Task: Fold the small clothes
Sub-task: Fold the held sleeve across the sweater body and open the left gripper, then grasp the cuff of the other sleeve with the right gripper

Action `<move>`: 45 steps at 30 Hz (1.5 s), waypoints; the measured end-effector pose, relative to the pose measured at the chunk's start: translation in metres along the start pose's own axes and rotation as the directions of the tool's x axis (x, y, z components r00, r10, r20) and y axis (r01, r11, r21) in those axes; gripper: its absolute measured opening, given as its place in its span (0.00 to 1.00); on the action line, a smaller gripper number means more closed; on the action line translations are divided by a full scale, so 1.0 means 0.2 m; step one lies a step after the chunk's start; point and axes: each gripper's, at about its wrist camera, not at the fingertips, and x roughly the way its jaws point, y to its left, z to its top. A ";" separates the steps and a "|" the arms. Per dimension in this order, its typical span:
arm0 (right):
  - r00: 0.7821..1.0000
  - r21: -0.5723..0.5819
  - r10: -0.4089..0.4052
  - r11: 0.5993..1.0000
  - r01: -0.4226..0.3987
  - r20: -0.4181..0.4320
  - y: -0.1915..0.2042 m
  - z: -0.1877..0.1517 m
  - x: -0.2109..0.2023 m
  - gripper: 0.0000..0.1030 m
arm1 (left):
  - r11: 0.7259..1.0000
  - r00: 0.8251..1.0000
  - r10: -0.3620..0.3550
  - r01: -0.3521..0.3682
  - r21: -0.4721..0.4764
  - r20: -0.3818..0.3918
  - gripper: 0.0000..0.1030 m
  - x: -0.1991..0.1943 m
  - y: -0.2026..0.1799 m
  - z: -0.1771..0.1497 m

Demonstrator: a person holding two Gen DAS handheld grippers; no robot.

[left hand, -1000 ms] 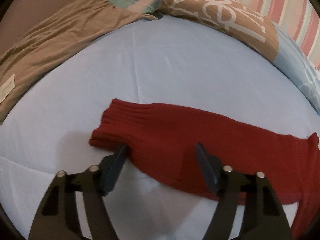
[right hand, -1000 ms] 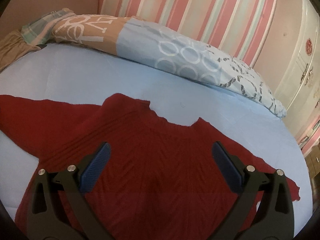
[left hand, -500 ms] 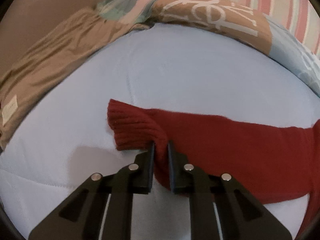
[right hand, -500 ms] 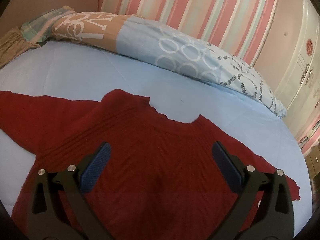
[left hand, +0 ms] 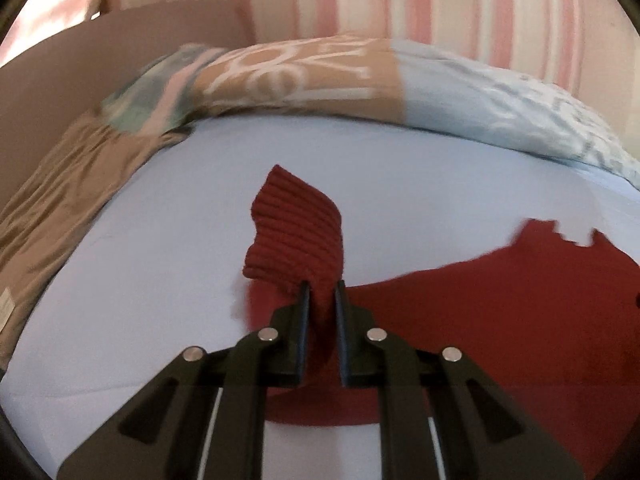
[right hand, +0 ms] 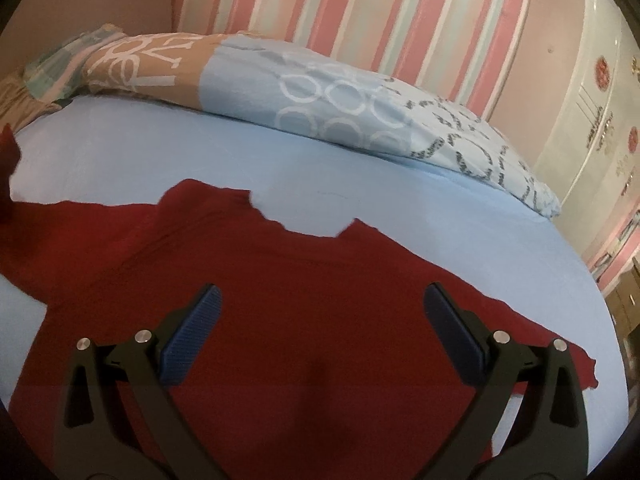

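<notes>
Lying beyond the red sweater (right hand: 304, 320), a patterned duvet (right hand: 320, 100) borders the bed (right hand: 160, 160).

Count: one red sweater (right hand: 304, 320); one patterned duvet (right hand: 320, 100); one tan cloth (left hand: 68, 192); two grippers, left gripper (left hand: 322, 292), right gripper (right hand: 320, 308).

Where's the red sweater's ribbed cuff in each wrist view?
Left wrist: the cuff stands at centre, lifted, pinched in the left gripper.
Right wrist: not clearly in it; a red scrap at the far left edge may be it.
Shared landmark: the sweater's notched neckline.
</notes>
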 end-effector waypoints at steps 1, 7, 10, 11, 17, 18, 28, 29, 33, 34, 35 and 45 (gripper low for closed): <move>1.000 0.004 -0.006 1.000 0.006 -0.002 -0.03 0.00 0.00 0.97 | 1.000 1.000 -0.022 0.022 0.013 -0.001 0.12 0.00 -0.07 0.01; 0.999 0.037 -0.044 0.998 0.044 -0.015 -0.20 -0.04 0.01 0.97 | 0.979 0.984 -0.174 0.176 0.105 -0.026 0.12 0.04 -0.55 0.05; 0.998 0.057 -0.060 0.996 0.061 -0.023 -0.30 -0.06 0.01 0.97 | 0.959 0.973 -0.228 0.233 0.160 -0.046 0.12 0.08 -0.80 0.05; 0.998 0.066 -0.063 0.996 0.064 -0.027 -0.33 -0.06 0.02 0.97 | 0.955 0.970 -0.236 0.242 0.173 -0.050 0.12 0.08 -0.85 0.05; 0.996 0.109 -0.053 0.992 0.061 -0.072 -0.43 -0.11 0.08 0.97 | 0.928 0.958 -0.258 0.282 0.243 -0.123 0.12 0.17 -1.15 -0.02; 0.996 0.113 -0.047 0.992 0.056 -0.080 -0.44 -0.12 0.09 0.97 | 0.927 0.958 -0.249 0.278 0.251 -0.140 0.13 0.19 -1.17 -0.03; 0.992 0.089 0.092 0.993 -0.084 -0.090 -0.24 -0.12 0.13 0.97 | 0.938 0.985 -0.153 0.169 0.301 -0.078 0.67 0.01 -0.93 -0.23; 0.990 0.073 0.110 0.992 -0.103 -0.088 -0.20 -0.11 0.13 0.97 | 0.944 0.987 -0.143 0.158 0.289 -0.074 0.67 0.01 -0.88 -0.23; 0.983 -0.029 0.162 0.986 -0.165 -0.087 0.03 -0.06 0.14 0.94 | 0.966 0.992 -0.105 0.119 0.228 -0.074 0.67 0.08 -0.73 -0.21; 0.981 -0.043 0.170 0.984 -0.175 -0.092 0.07 -0.05 0.15 0.92 | 0.972 0.991 -0.109 0.123 0.201 -0.079 0.67 0.11 -0.70 -0.20; 0.979 -0.051 0.178 0.982 -0.184 -0.101 0.10 -0.04 0.17 0.89 | 0.976 0.991 -0.110 0.123 0.181 -0.079 0.67 0.13 -0.67 -0.19; 0.934 0.153 0.261 0.961 -0.229 -0.243 0.12 -0.03 0.37 0.76 | 0.979 0.994 -0.098 0.106 0.175 -0.052 0.67 0.14 -0.67 -0.15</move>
